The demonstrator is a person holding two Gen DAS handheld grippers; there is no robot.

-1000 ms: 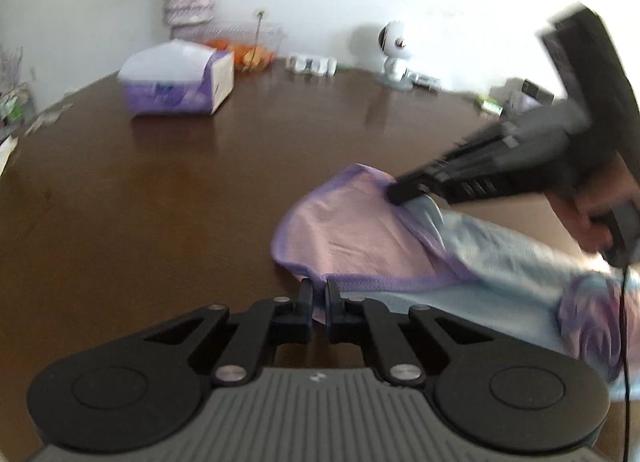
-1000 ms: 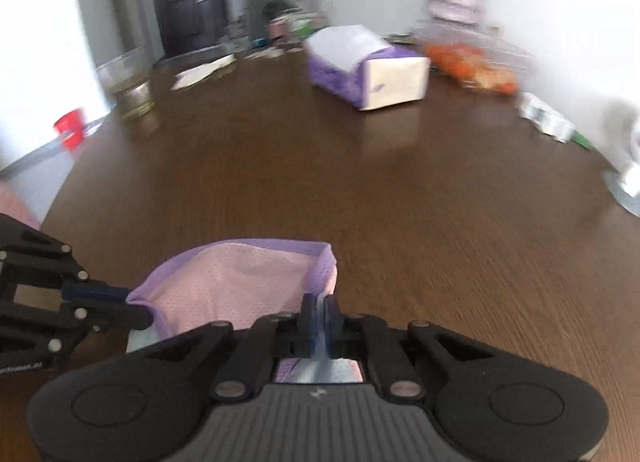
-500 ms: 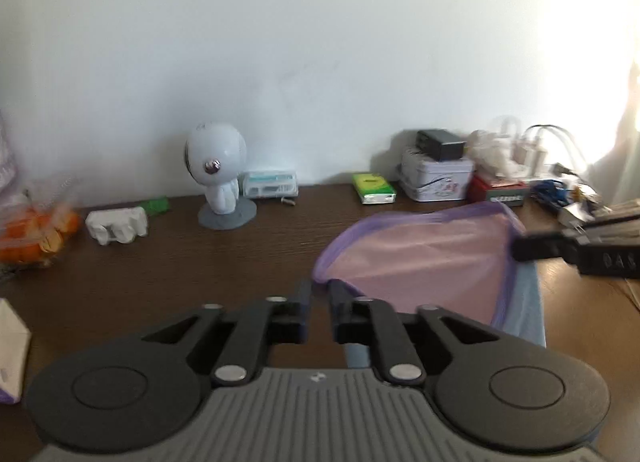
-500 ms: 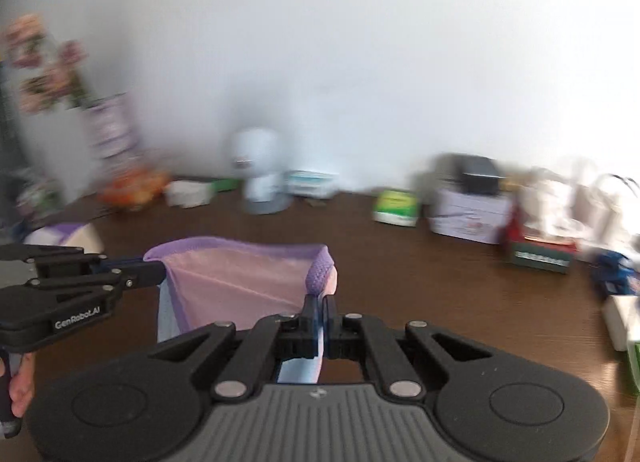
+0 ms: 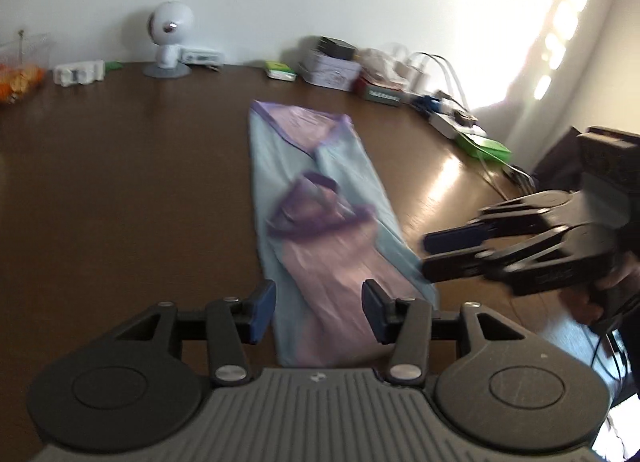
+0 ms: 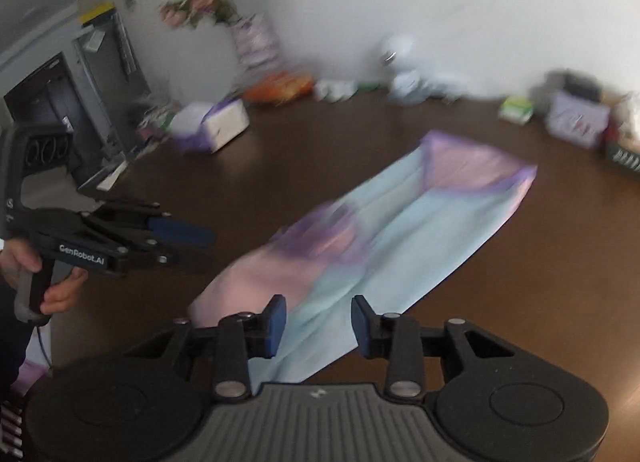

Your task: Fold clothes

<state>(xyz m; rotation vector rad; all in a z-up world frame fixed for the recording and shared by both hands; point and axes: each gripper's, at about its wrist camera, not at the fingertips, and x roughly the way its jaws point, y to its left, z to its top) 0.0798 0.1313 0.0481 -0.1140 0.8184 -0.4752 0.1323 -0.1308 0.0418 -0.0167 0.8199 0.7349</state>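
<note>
Daylight from right — glare on table (image 5: 448,178), blown-out wall; motion blur, fisheye-bent edges.

Dark brown wooden table (image 5: 120,190). Lying flat mid-table: long garment (image 5: 320,198), pale blue, pink and purple. Along far edge: white camera (image 5: 168,42), tissue box (image 6: 216,124), tin (image 5: 330,70), green box (image 5: 280,70).

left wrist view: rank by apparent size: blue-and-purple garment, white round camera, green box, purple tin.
1. Light blue and purple garment, largest by far.
2. Purple rectangular tin and white round-headed camera on its stand: alike, not ranked.
3. Small green box, smallest.
All three small items sit farther back.
</note>
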